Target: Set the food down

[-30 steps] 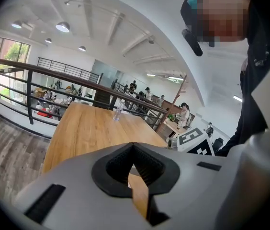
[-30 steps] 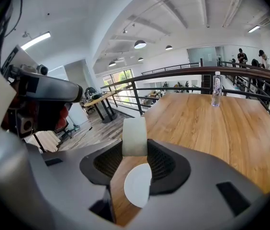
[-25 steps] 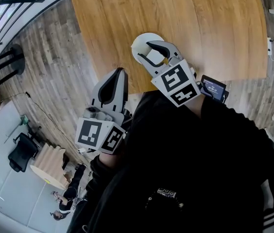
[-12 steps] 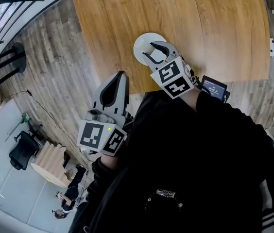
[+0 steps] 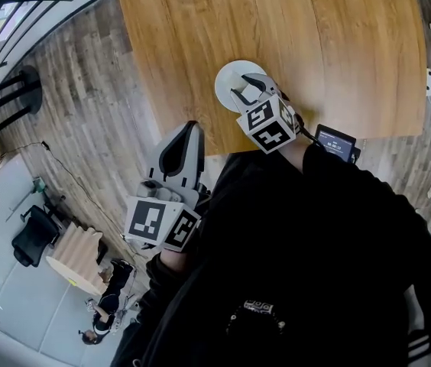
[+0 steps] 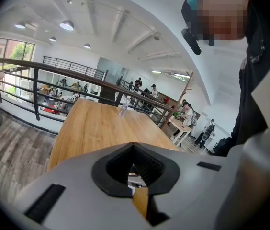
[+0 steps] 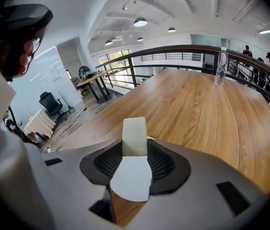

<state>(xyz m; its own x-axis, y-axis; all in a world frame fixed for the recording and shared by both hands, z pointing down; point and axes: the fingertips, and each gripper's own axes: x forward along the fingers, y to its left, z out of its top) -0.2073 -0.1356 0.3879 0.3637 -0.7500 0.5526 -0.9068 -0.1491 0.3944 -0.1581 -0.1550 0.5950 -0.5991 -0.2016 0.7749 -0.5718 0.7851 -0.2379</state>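
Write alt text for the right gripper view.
The right gripper clamps a pale, cream-coloured rectangular block of food in its grey jaws, over a round white plate on a long wooden table. A clear plastic bottle stands far down the table by a dark railing.

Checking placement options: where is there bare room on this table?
The table is bare beyond and beside the plate, up to the bottle at its far end. Crowded at the plate, under the right hand-held gripper holding food.
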